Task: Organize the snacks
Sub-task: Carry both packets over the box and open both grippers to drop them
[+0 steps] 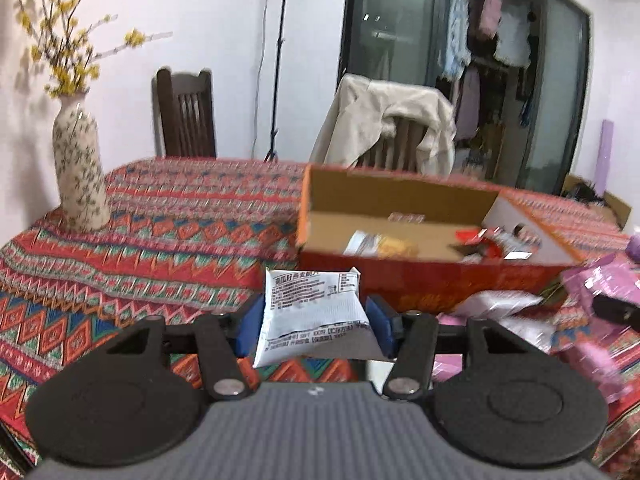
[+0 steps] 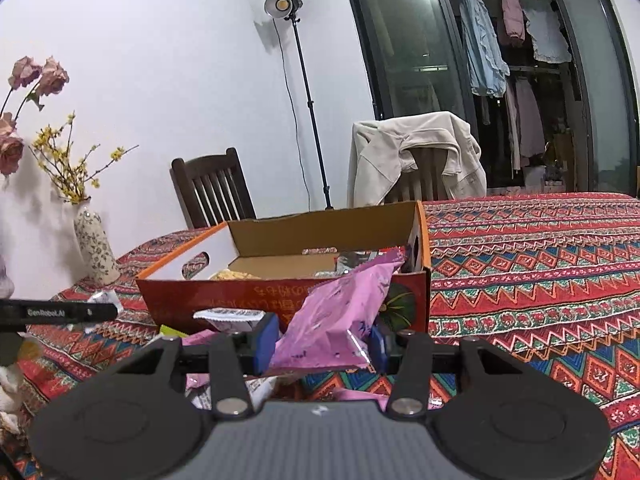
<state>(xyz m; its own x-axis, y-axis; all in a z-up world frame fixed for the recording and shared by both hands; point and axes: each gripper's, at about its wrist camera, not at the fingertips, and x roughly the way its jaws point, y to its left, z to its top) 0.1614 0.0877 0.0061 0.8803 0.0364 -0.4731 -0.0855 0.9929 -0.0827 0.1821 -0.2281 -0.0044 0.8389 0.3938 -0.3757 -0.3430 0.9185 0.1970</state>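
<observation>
My left gripper (image 1: 316,326) is shut on a white snack packet (image 1: 314,312) with black print, held above the patterned tablecloth just in front of the open cardboard box (image 1: 400,276). The box has red printed sides and several snacks inside. My right gripper (image 2: 322,342) is shut on a pink snack bag (image 2: 340,316), which sticks up in front of the cardboard box (image 2: 224,300). In the right wrist view the left gripper's black body shows at the left edge. Another white packet (image 2: 230,316) lies beside the box.
A patterned vase (image 1: 80,176) with yellow flowers stands at the table's left. More pink packets (image 1: 592,300) lie to the right of the box. Two chairs, one draped with a beige jacket (image 1: 384,128), stand behind the table. A lamp stand (image 2: 304,92) rises near the wall.
</observation>
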